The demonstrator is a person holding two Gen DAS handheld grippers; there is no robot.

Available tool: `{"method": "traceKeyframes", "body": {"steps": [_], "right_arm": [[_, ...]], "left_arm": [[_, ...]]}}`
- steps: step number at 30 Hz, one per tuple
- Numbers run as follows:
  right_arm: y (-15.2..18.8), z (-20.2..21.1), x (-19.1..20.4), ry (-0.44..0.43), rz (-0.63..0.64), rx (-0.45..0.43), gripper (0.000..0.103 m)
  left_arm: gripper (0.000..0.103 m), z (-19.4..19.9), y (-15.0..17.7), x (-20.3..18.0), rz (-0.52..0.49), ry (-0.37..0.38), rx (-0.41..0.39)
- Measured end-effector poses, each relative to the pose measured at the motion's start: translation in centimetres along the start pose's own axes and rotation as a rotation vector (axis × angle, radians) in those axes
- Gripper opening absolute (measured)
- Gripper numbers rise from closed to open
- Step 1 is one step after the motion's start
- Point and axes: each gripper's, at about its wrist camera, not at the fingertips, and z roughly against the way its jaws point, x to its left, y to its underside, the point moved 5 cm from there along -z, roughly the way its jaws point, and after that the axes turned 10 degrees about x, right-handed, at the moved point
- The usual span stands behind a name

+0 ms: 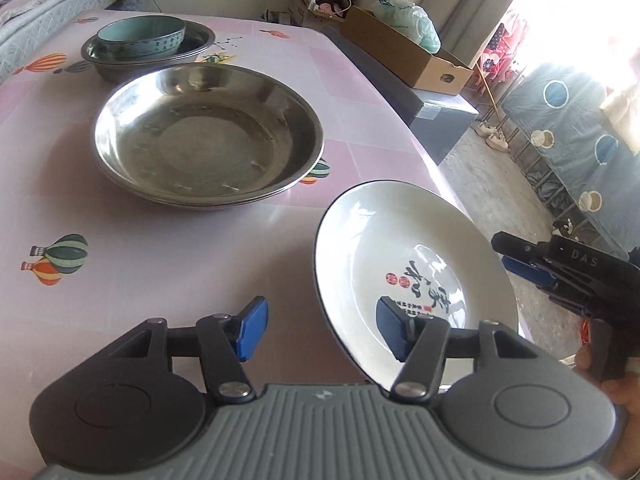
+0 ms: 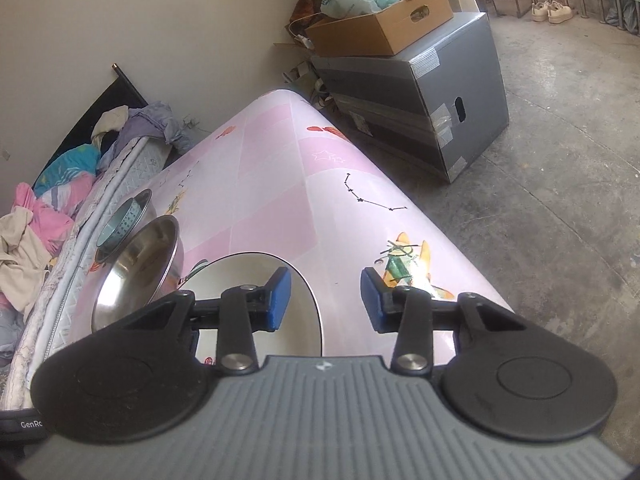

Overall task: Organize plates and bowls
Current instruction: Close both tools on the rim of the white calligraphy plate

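Note:
A white plate (image 1: 408, 252) with red and black writing lies at the table's near right corner. My left gripper (image 1: 320, 328) is open, its right finger over the plate's near part and its left finger over the bare cloth. My right gripper (image 1: 528, 264) is at the plate's right rim; in its own view it (image 2: 326, 300) is open, its left finger over the plate (image 2: 288, 304). A stack of steel plates (image 1: 208, 136) sits mid-table. Behind it a teal bowl (image 1: 142, 38) stands in a steel basin (image 1: 192, 50).
The table (image 1: 120, 272) has a pink patterned cloth. A bed with bedding (image 2: 48, 208) runs along its left. A grey box (image 2: 440, 92) with a cardboard tray (image 2: 384, 20) stands on the floor beyond the table's right edge.

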Motion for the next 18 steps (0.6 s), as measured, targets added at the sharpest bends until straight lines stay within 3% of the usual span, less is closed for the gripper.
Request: {"method": "traceKeyframes", "body": {"steps": [6,10,18], "right_arm": [[0.0,-1.6,0.3,-0.046,0.009,0.035,0.034],[0.2,-2.6,1.2,-0.107,0.042,0.095,0.036],[0.7,-2.3,2.1,-0.102,0.079,0.132,0.037]], "left_arm": [[0.040,-1.5,-0.2,-1.5,-0.016,-0.013,0.022],[0.040,-1.7,-0.3,-2.0,-0.023,-0.026,0.023],[0.041,-1.0,0.3,-1.6,-0.018,-0.041,0.038]]}}
